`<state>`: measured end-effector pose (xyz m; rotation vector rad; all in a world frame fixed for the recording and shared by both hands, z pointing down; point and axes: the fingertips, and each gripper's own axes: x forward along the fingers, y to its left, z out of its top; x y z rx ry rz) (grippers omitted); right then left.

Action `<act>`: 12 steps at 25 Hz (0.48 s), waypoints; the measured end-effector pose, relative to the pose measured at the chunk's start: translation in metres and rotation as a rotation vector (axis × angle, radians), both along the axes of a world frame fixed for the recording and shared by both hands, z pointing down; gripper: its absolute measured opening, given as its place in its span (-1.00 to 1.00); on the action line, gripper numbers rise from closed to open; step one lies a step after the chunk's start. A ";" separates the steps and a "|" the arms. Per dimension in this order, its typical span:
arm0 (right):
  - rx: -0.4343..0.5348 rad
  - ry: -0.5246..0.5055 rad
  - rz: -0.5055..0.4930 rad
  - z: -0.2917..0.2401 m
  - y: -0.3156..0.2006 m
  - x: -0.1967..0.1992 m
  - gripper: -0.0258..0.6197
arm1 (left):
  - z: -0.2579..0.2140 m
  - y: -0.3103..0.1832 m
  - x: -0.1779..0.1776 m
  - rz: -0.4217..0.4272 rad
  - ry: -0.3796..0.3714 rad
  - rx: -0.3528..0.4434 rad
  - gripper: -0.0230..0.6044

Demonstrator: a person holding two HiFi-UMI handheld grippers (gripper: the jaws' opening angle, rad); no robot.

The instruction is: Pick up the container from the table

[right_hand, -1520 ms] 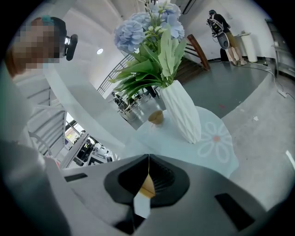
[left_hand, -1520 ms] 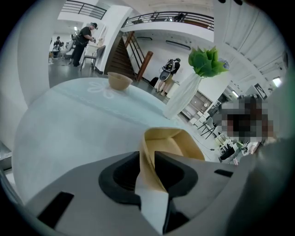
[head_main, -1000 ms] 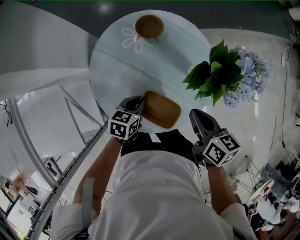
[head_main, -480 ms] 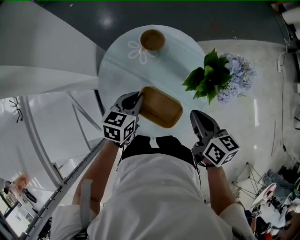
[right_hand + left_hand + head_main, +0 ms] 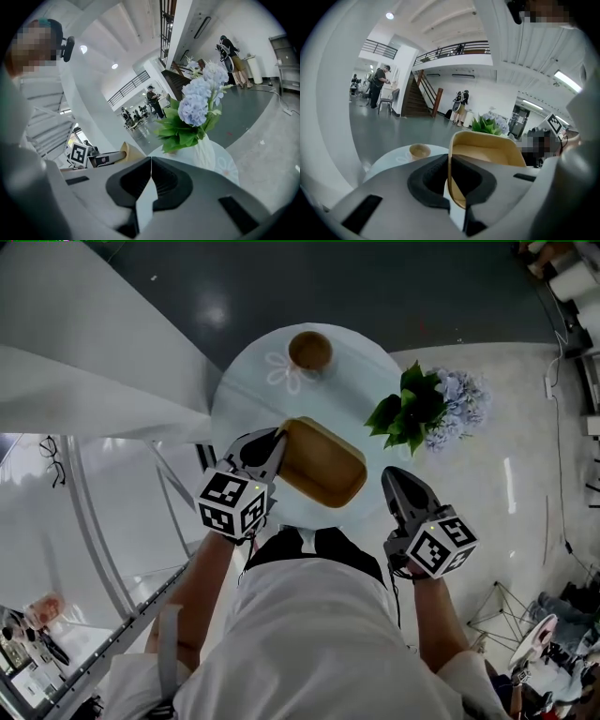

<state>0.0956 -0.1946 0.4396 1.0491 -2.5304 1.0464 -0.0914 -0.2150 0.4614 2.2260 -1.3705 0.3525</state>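
Note:
A shallow wooden container (image 5: 322,463) hangs above the round white table (image 5: 253,399), lifted by one end. My left gripper (image 5: 277,439) is shut on the rim at its left end. In the left gripper view the container (image 5: 487,151) rises from between the closed jaws, whose tip (image 5: 449,161) pinches its thin wall. My right gripper (image 5: 395,480) hovers to the right of the container, apart from it, jaws shut with nothing between them. In the right gripper view its tip (image 5: 151,161) is closed, and the container's corner (image 5: 131,152) shows at the left.
A small wooden bowl (image 5: 309,350) sits on a flower-shaped doily at the table's far side. A vase of blue flowers with green leaves (image 5: 422,409) stands at the table's right edge, close to my right gripper. A white curved stair structure (image 5: 84,381) runs along the left.
Both grippers have risen, and the container has come up with the left one. The table, bowl and flowers look smaller and farther below than a second ago.

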 end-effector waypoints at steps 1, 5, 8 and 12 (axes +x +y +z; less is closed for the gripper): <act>0.010 -0.002 0.002 -0.005 0.000 -0.001 -0.85 | -0.006 0.000 -0.001 0.000 0.001 0.013 -0.83; 0.050 -0.007 0.016 -0.021 0.001 -0.003 -0.85 | -0.028 -0.002 -0.005 0.009 0.003 0.060 -0.83; 0.077 -0.005 0.027 -0.032 0.003 -0.004 -0.85 | -0.043 0.000 -0.005 0.020 0.002 0.090 -0.83; 0.120 -0.004 0.040 -0.047 0.005 -0.004 -0.85 | -0.060 0.005 -0.007 0.039 -0.001 0.129 -0.83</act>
